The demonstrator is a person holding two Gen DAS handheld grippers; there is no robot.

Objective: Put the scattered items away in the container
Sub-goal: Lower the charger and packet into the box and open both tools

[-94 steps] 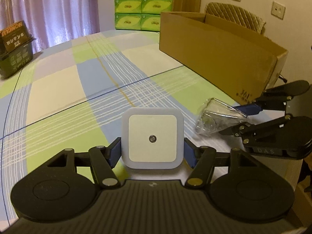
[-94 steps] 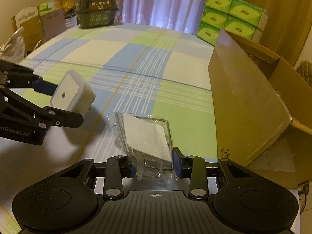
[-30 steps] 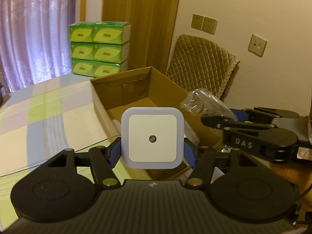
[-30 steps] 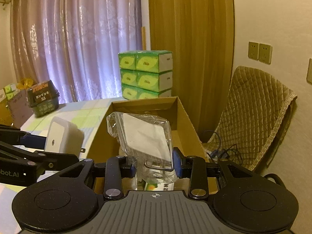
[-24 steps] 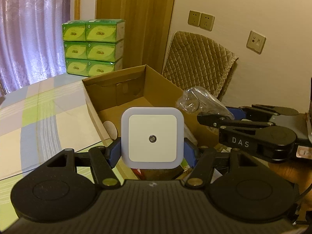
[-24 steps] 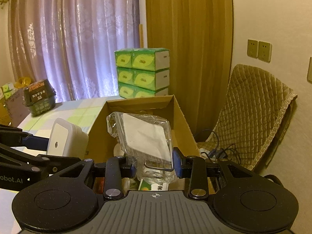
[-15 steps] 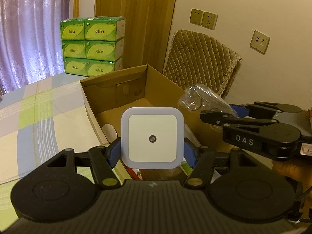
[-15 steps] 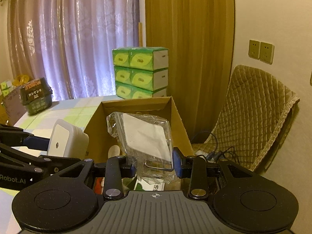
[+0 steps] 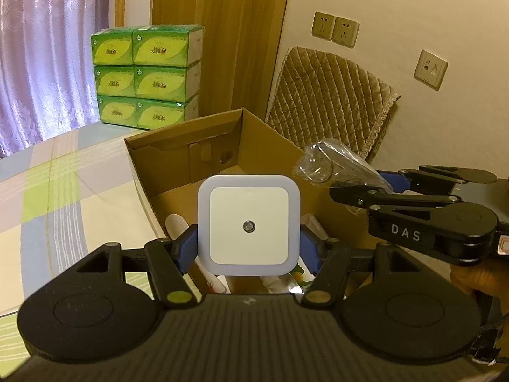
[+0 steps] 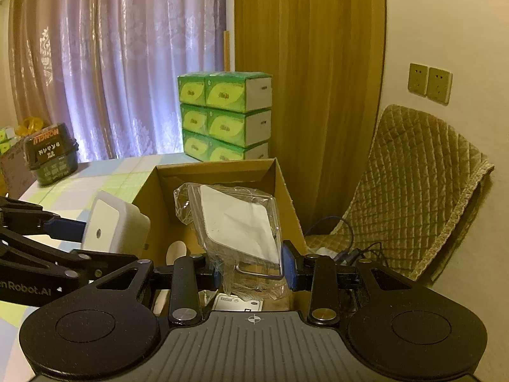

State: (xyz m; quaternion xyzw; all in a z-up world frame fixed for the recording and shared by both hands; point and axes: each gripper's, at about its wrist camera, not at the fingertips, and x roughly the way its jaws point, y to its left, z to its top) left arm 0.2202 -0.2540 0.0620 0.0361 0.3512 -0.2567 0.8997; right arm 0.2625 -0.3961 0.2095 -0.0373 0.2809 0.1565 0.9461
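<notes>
Checked tablecloth (image 9: 47, 191) under the cardboard box (image 9: 178, 172); left gripper (image 9: 248, 242) clamps a night light (image 9: 248, 229); right gripper (image 10: 251, 267) clamps a plastic-wrapped packet (image 10: 238, 222); purple curtains (image 10: 111, 63) behind.

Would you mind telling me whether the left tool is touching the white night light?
Touching. In the left wrist view, the left tool has its blue pads pressed against both sides of the white night light, holding it above the cardboard box.

Dim, warm yellow cast indoors. We note daylight glowing through the purple curtain (image 10: 105, 73), brightest low down. Fisheye bending and dark vignette at corners. Focus sharp throughout; glare on the plastic wrapper (image 10: 241, 222).
</notes>
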